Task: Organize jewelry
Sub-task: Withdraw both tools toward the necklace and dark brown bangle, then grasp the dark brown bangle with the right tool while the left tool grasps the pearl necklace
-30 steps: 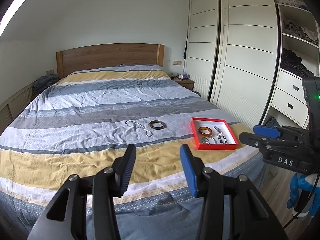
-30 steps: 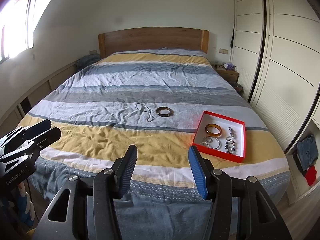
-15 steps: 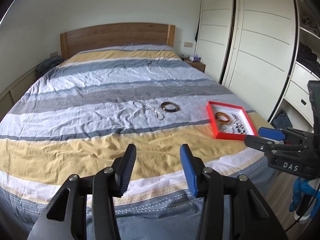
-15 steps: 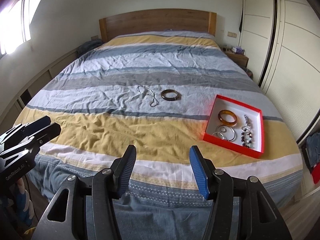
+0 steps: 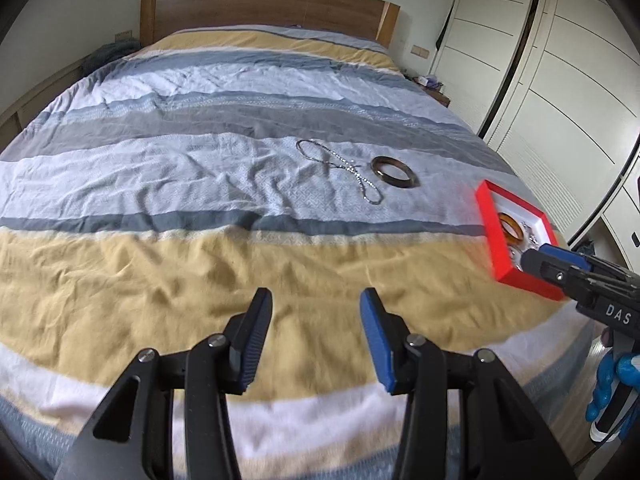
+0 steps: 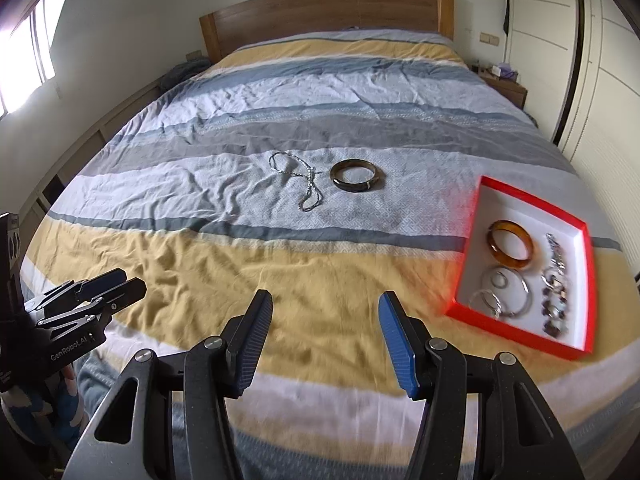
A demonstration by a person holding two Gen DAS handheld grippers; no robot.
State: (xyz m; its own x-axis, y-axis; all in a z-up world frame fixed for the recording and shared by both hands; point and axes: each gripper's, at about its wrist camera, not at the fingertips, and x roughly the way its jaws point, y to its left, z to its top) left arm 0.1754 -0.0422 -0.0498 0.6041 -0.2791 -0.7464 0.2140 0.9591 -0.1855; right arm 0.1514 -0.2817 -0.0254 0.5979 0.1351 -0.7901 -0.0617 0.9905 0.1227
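Note:
A silver chain necklace (image 6: 298,178) (image 5: 340,168) and a dark bangle (image 6: 355,175) (image 5: 394,172) lie loose on a pale stripe of the bed. To their right sits a red tray (image 6: 478,200) (image 5: 490,220) with a white inside, holding an amber bangle (image 6: 510,244), silver hoops (image 6: 504,290) and a beaded bracelet (image 6: 554,280). My left gripper (image 5: 316,336) hangs open and empty over the yellow stripe near the foot of the bed. My right gripper (image 6: 326,336) is open and empty too, left of the tray and well short of the loose pieces.
The striped duvet (image 6: 280,256) is creased. A wooden headboard (image 6: 328,12) stands at the far end, white wardrobe doors (image 5: 540,60) along the right, a nightstand (image 6: 504,84) beside the bed, a window (image 6: 24,52) on the left.
Both grippers have moved forward and down toward the bed and tipped lower. The jewelry and tray look nearer and larger. Neither gripper's jaws changed.

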